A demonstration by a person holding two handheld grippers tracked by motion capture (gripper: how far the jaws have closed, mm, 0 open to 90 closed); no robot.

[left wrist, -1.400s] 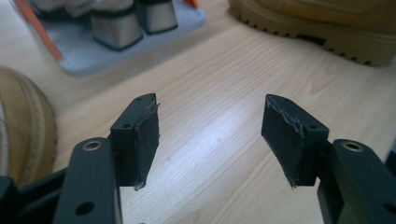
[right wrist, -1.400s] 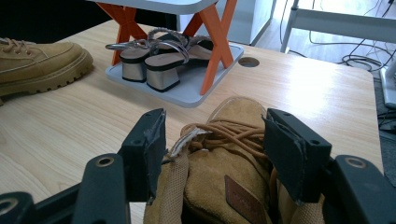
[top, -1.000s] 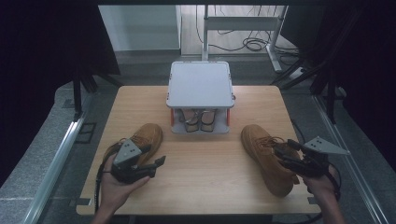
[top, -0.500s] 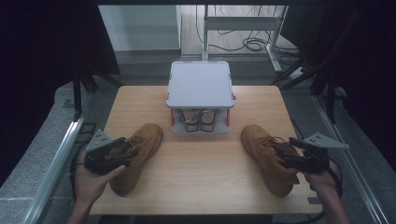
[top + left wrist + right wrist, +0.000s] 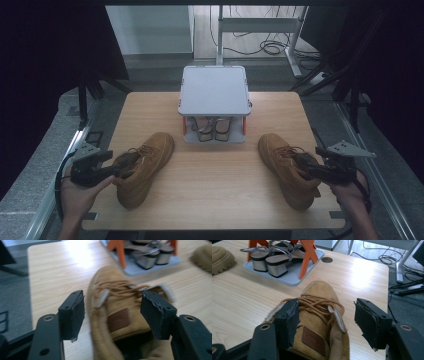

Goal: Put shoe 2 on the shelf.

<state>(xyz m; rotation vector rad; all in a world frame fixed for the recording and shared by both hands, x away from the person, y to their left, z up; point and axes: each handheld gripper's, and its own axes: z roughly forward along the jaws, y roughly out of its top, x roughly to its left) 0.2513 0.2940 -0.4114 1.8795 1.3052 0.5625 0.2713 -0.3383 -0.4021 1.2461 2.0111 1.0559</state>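
Straddling the collar of the left boot, the left gripper stands wide; in the left gripper view its two pads flank the tongue and its brown label without pressing on either, and the jaws have just been closing a little with the boot's opening between them. The right gripper is also wide: in the right gripper view one pad sits inside the collar of the right boot by the laces, the other hangs clear of the boot's outer side, so nothing is gripped yet.

The step in hand looks like lining up a grasp on each boot's collar. On the table, seen from above, the left boot lies at about eight o'clock and the right boot at about four o'clock, toes pointing toward the small shoe rack at twelve, where a pair of heeled sandals sits under the grey shelf.

Next, each gripper probably needs to settle lower on the collar wall and close firmly, since the soft suede rim may fold or slip.
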